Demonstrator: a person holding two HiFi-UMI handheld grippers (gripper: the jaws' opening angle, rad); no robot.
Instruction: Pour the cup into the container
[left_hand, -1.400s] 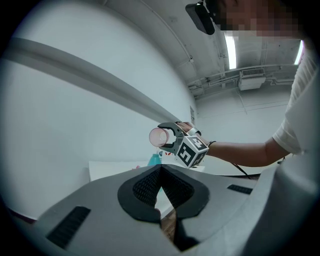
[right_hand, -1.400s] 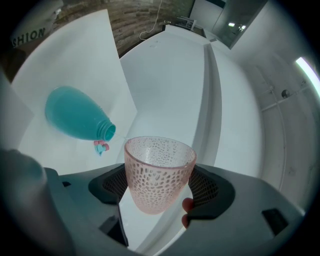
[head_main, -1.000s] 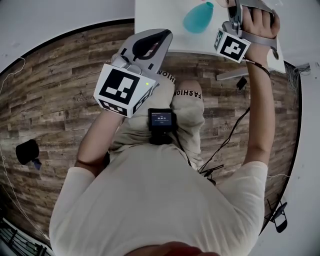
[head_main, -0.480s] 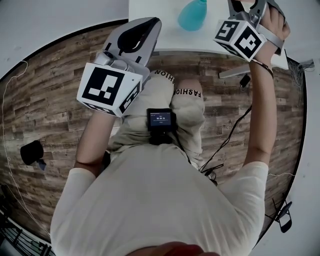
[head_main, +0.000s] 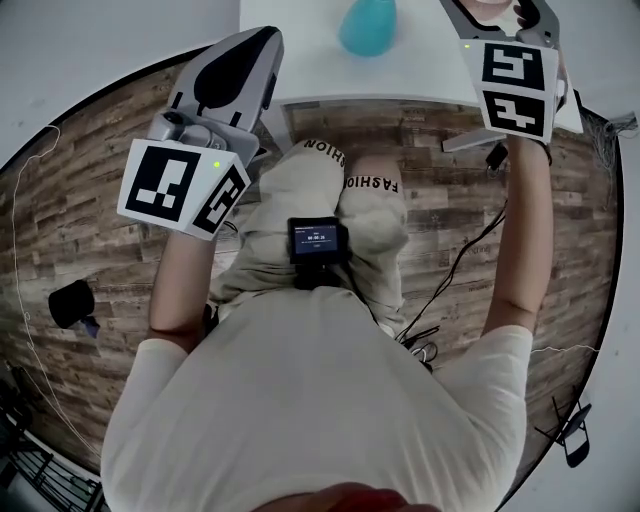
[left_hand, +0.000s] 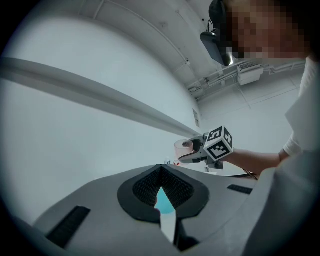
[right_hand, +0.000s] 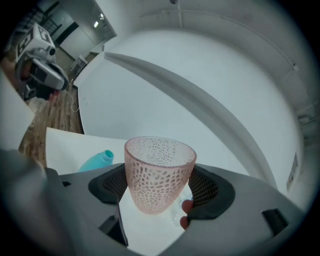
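A pink see-through cup (right_hand: 159, 172) with a honeycomb pattern stands upright between the pads of my right gripper (right_hand: 160, 195), which is shut on it. In the left gripper view the same cup (left_hand: 183, 148) is held up in the air by the right gripper (left_hand: 197, 148). A teal bottle (head_main: 367, 25) with an open neck stands on the white table (head_main: 420, 70), left of the right gripper (head_main: 500, 25); it also shows as the teal bottle (right_hand: 97, 161) beside the cup. My left gripper (head_main: 250, 60) hovers at the table's left edge, its pads meeting, empty (left_hand: 161, 170).
The person sits with knees (head_main: 350, 200) under the table edge, over a wood-plank floor (head_main: 90, 200). A cable (head_main: 450, 280) hangs down at the right. Small reddish bits (right_hand: 186, 206) show below the cup; I cannot tell what they are. White walls lie behind the table.
The right gripper has risen and turned with the cup, its marker cube now facing the head camera. The left gripper has drifted left. The bottle sits nearer the view's top edge.
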